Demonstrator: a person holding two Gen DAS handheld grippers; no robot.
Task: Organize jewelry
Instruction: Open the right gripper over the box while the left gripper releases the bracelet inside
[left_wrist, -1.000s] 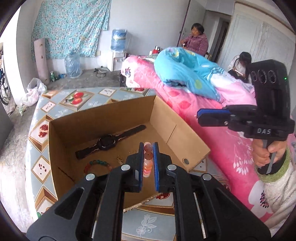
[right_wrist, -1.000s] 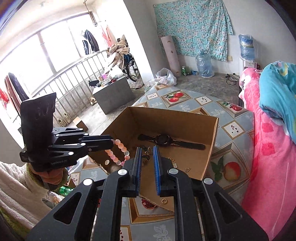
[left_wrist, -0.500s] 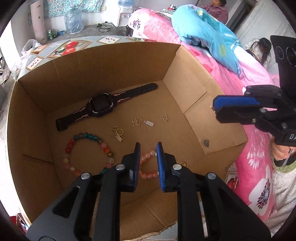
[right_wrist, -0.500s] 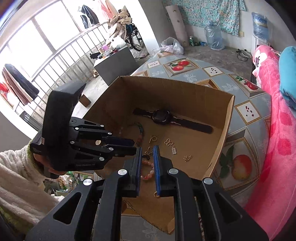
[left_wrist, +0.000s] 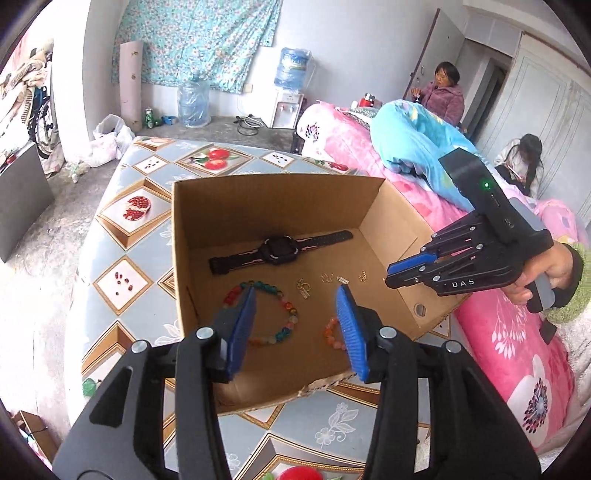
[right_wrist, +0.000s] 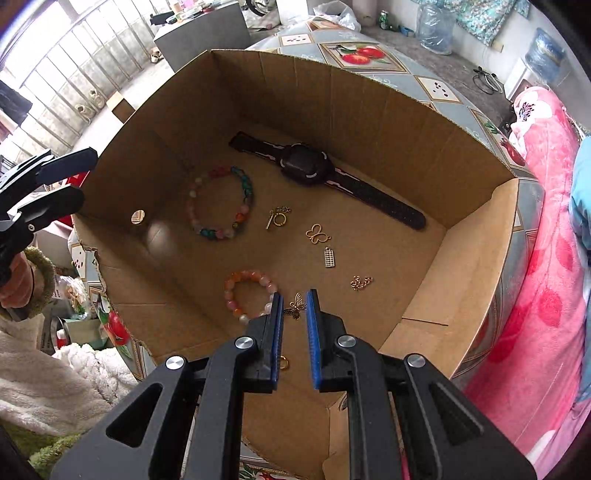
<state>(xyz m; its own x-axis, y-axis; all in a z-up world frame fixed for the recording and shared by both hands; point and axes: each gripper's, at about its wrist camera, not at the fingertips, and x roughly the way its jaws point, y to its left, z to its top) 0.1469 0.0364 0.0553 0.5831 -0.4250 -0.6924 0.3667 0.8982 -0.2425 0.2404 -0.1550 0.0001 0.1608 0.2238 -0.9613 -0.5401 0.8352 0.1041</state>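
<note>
Cardboard box (right_wrist: 461, 295) on the table (left_wrist: 122, 258), centre of both frames; on its floor a black watch (right_wrist: 306, 168), a multicoloured bead bracelet (right_wrist: 221, 201), a pink-orange bead bracelet (right_wrist: 245, 295) and small gold charms (right_wrist: 317, 234). Left claw (left_wrist: 295, 325) has just been opening, jaws now well apart over the box, holding nothing. Right claw (right_wrist: 294, 317) nearly closed, narrow gap, gripping nothing; a butterfly charm (right_wrist: 295, 305) shows between its tips on the box floor.
</note>
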